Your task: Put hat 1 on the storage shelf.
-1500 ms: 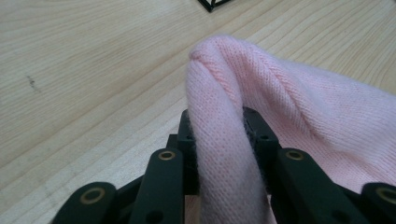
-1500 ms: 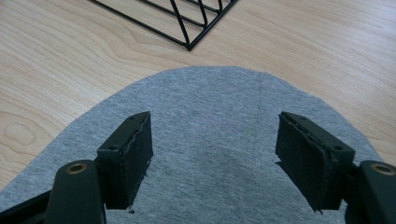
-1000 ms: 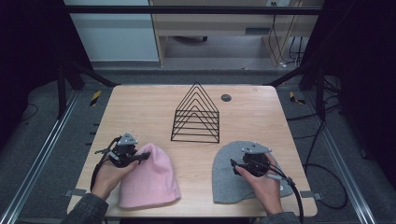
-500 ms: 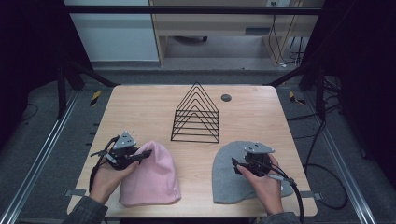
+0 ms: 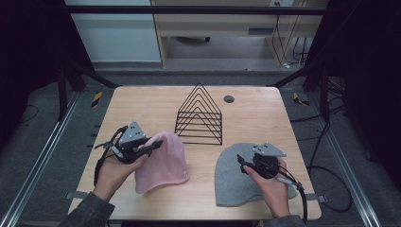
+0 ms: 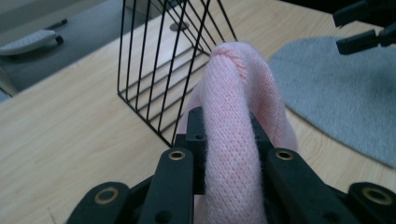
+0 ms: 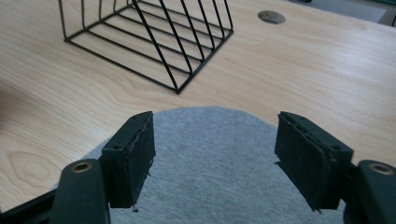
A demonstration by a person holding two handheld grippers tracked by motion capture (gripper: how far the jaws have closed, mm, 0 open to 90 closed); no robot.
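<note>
Pink beanie [image 6: 233,116] sits pinched between our left gripper's [image 6: 228,135] pads, its gathered edge lifted off the wooden table [image 5: 265,109] beside the black wire rack [image 5: 200,116]. Our right gripper [image 7: 212,158] has just been closing, jaws spread with nothing clamped, above the flat grey beanie [image 7: 210,154].

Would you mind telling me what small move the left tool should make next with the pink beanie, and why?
Probably carry it a little further toward the wire rack. The left tool is shut on a fold of the pink beanie, one edge is raised off the table, and the rack stands just beyond.
</note>
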